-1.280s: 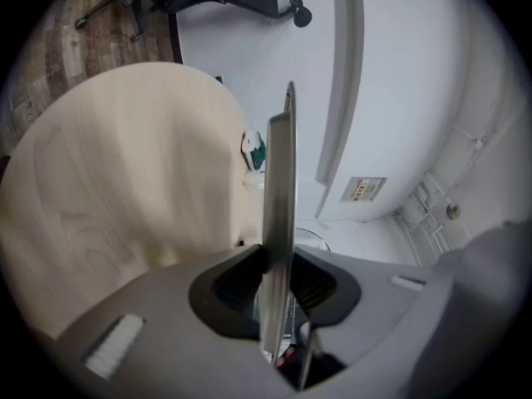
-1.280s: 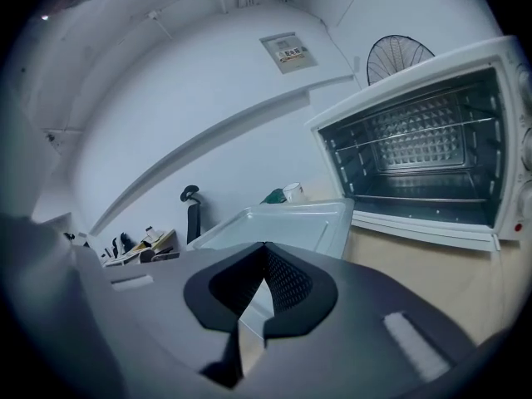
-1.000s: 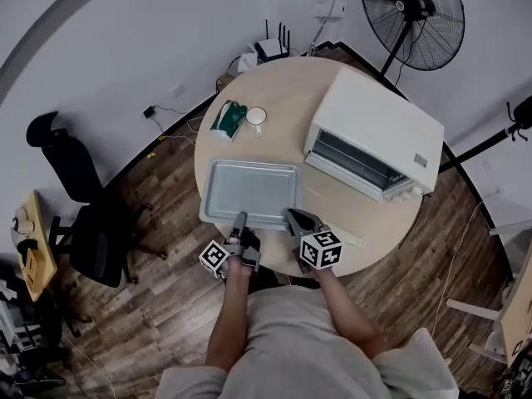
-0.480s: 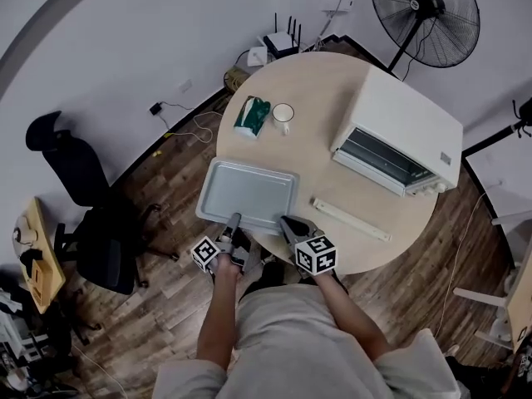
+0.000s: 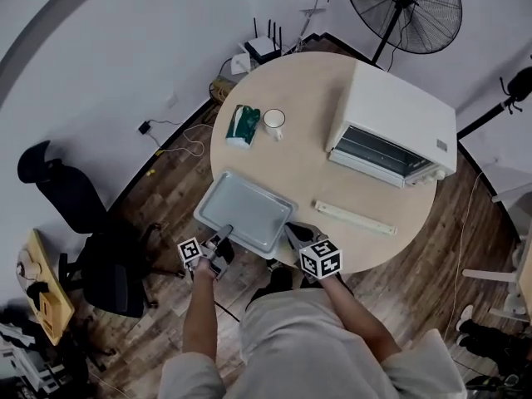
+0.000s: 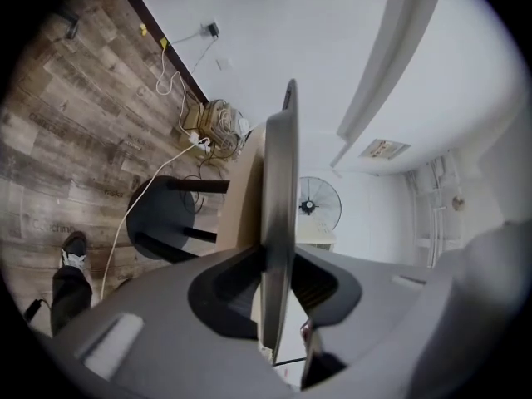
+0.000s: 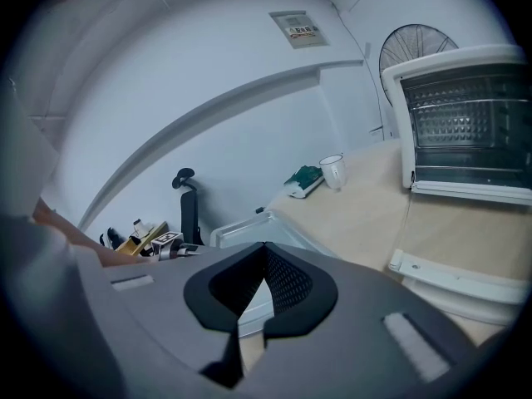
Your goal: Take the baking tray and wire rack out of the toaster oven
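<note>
The light is soft, even and a little dim, with weak shadows. Both gripper views bend strongly inside dark round edges.

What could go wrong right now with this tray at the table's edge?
The baking tray hangs partly over the table's near edge, and the left gripper, whose jaws have just been opening on its rim, may let it tip to the floor. The right gripper looks shut beside the tray, so it probably gives no support.
</note>
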`<action>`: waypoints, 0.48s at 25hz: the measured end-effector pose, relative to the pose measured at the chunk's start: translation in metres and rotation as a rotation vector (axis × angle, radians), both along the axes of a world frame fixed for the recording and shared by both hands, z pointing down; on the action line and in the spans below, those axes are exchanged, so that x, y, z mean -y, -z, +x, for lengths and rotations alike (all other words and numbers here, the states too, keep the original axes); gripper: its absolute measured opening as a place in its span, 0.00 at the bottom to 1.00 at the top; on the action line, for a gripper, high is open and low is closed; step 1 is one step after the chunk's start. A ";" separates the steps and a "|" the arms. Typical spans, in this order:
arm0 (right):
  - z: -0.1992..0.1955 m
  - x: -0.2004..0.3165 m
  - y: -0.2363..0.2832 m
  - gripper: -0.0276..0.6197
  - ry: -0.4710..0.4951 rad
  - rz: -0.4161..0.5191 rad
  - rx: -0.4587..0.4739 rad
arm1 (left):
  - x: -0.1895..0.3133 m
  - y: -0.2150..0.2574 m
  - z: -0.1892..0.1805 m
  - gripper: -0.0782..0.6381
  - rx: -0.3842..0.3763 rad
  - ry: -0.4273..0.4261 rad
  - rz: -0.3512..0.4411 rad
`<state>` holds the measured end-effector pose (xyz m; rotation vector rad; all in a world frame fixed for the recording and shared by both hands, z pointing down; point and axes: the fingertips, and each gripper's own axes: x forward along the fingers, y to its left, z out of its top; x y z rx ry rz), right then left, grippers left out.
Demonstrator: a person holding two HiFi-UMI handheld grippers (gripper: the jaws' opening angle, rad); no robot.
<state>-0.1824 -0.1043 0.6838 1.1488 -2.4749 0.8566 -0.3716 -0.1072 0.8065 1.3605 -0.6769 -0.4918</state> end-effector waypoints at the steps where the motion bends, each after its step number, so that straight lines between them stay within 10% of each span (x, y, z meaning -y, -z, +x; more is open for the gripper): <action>1: 0.003 0.002 -0.001 0.04 -0.009 -0.002 0.000 | 0.002 -0.003 0.000 0.31 0.015 -0.023 -0.012; 12: 0.039 0.013 0.007 0.04 -0.108 0.005 -0.024 | 0.028 -0.043 -0.024 0.27 0.138 0.075 -0.103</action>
